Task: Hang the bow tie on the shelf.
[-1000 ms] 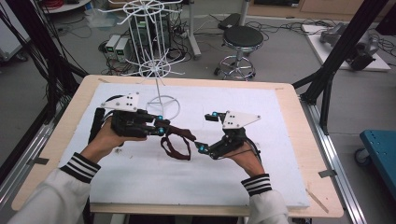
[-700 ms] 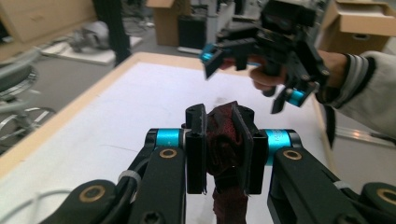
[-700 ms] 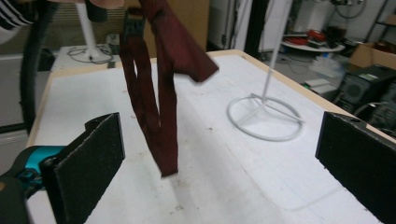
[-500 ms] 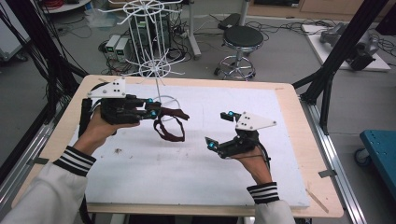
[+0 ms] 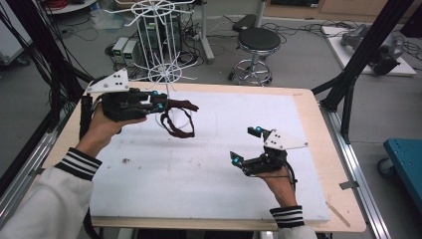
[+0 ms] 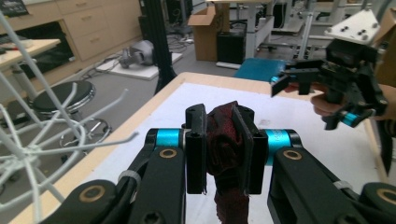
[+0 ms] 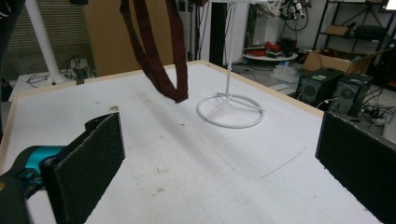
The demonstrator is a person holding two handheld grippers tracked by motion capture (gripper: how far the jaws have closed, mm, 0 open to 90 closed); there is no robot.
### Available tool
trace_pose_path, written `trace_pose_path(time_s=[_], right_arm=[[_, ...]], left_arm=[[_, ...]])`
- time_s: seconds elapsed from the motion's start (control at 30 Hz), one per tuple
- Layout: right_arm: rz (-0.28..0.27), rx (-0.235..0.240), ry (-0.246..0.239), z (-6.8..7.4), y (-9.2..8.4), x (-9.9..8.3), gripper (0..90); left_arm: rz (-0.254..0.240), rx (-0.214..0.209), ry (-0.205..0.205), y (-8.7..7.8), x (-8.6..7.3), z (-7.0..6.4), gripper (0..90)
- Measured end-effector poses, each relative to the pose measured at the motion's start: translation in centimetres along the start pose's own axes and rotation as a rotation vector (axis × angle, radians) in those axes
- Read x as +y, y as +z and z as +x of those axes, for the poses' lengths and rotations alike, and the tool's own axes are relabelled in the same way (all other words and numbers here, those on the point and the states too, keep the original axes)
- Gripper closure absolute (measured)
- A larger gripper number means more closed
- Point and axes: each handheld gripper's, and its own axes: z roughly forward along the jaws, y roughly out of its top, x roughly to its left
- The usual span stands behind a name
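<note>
A dark red fabric strap loop [image 5: 177, 119] hangs above the white mat from my left gripper [image 5: 160, 103], which is shut on its upper end at the back left, beside the white wire rack [image 5: 158, 47]. In the left gripper view the cloth [image 6: 223, 140] is pinched between the two black pads. My right gripper [image 5: 246, 145] hovers over the mat at the front right, open with nothing between its pads [image 7: 88, 158]. From the right gripper view the strap [image 7: 154, 56] dangles ahead, its lower end just above the mat near the rack's base ring [image 7: 231, 112].
A white mat [image 5: 199, 174] covers the wooden table [image 5: 318, 119]. The rack's wire arms [image 6: 56, 135] reach out close to my left gripper. A black stool [image 5: 256, 42], boxes and cables stand on the floor behind the table.
My left gripper has risen and gone back left toward the rack, carrying the strap off the mat. My right gripper has drawn away from the strap to the front right.
</note>
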Motion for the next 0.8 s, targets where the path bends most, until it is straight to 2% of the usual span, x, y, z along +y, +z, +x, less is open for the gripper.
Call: trace_pose_path(time_s=[0.2,0.3,0.33,0.47,0.7,0.8], right_arm=[[-0.032,-0.050,0.000,0.0,-1.2,-0.9,0.6],[-0.037,-0.061,0.008,0.0,-1.5,-1.2,0.6],[-0.042,-0.063,0.020,0.0,-1.8,-1.6,0.6],[-0.048,-0.086,0.022,0.0,-2.1,-2.4,0.6],[-0.064,-0.127,0.037,-0.1,-2.9,-3.7,0.6],[-0.072,-0.134,0.037,0.0,-3.1,-4.1,0.6]], left_arm=[[-0.012,0.046,-0.009,0.1,0.5,0.8,75.9],[-0.016,0.052,-0.008,0.2,0.7,1.1,75.8],[-0.003,0.063,-0.002,0.4,1.0,1.5,75.8],[-0.006,0.080,-0.008,0.7,1.4,2.2,75.8],[0.017,0.117,-0.010,1.2,1.9,2.9,75.8],[0.029,0.120,-0.013,1.3,1.9,3.1,75.9]])
